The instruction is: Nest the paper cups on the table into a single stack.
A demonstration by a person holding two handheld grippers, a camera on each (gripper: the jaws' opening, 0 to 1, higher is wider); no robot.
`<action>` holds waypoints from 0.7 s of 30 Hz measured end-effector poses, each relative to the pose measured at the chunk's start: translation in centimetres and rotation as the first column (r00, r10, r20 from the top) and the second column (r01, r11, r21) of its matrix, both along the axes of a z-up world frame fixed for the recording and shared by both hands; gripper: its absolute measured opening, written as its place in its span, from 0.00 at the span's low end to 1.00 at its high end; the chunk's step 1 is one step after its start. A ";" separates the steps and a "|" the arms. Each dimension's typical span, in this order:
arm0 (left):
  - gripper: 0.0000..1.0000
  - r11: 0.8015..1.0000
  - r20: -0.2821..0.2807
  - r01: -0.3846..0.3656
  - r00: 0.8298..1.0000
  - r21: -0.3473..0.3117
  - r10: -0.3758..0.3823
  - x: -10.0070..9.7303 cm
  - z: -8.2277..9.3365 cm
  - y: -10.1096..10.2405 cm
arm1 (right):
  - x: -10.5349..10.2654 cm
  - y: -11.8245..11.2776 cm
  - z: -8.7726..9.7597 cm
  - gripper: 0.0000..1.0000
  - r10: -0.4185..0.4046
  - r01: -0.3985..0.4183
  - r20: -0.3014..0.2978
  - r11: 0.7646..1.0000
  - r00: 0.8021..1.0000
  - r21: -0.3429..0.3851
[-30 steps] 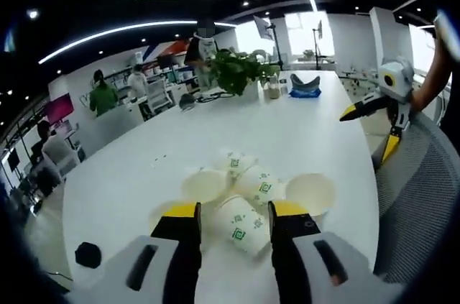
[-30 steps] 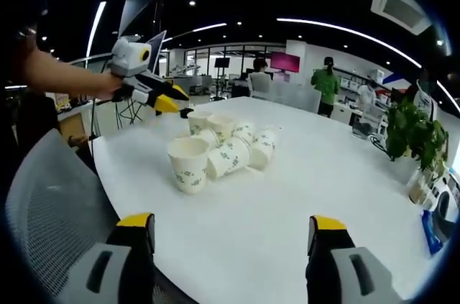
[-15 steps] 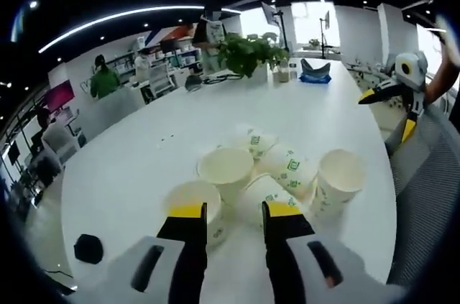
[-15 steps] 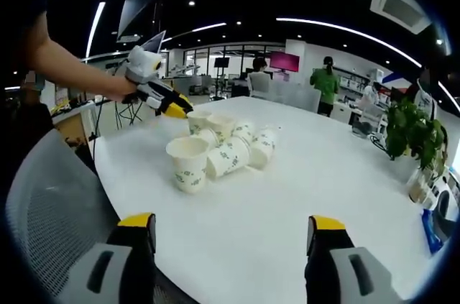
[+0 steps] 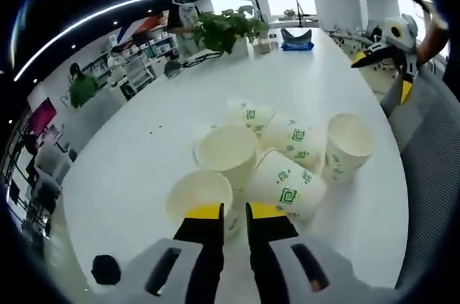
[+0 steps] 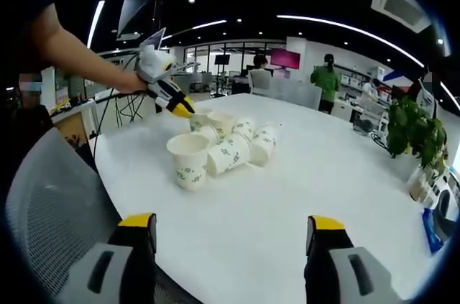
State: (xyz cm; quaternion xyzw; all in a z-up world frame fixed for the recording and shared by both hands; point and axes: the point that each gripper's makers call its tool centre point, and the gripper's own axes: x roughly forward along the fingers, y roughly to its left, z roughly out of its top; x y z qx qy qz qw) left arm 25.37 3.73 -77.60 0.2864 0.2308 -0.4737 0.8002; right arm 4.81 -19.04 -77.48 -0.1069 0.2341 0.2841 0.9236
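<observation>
Left gripper (image 5: 233, 212) has dropped onto the cup cluster, jaws narrowed from spread to nearly together over the nearest cup (image 5: 203, 200) rim; whether it's pinched, can't tell. Right gripper (image 6: 233, 236) jaws spread wide, cups (image 6: 219, 144) far ahead. Nothing stacked yet.

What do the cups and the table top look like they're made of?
Cups: paper by the look, matte cream-white walls with printed green logos and thin rolled rims. Table: smooth white top with a faint sheen, likely laminate or painted board; the pictures leave that open.
</observation>
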 end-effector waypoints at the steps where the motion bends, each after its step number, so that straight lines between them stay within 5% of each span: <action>1: 0.08 1.000 0.004 0.013 1.000 0.016 -0.014 0.0 -0.1 0.0 | 0.0 0.0 0.0 0.87 0.000 0.000 -0.001 1.000 1.000 0.000; 8: 0.04 0.995 -0.012 0.055 0.998 0.081 -0.054 -0.6 -0.8 -0.9 | 0.0 -0.1 -0.1 0.86 -0.003 0.003 -0.006 1.000 1.000 0.002; 21: 0.00 0.996 -0.016 0.022 1.000 0.087 -0.021 -0.4 -0.7 -0.1 | 0.0 -0.2 0.0 0.84 -0.010 0.010 -0.007 1.000 1.000 0.005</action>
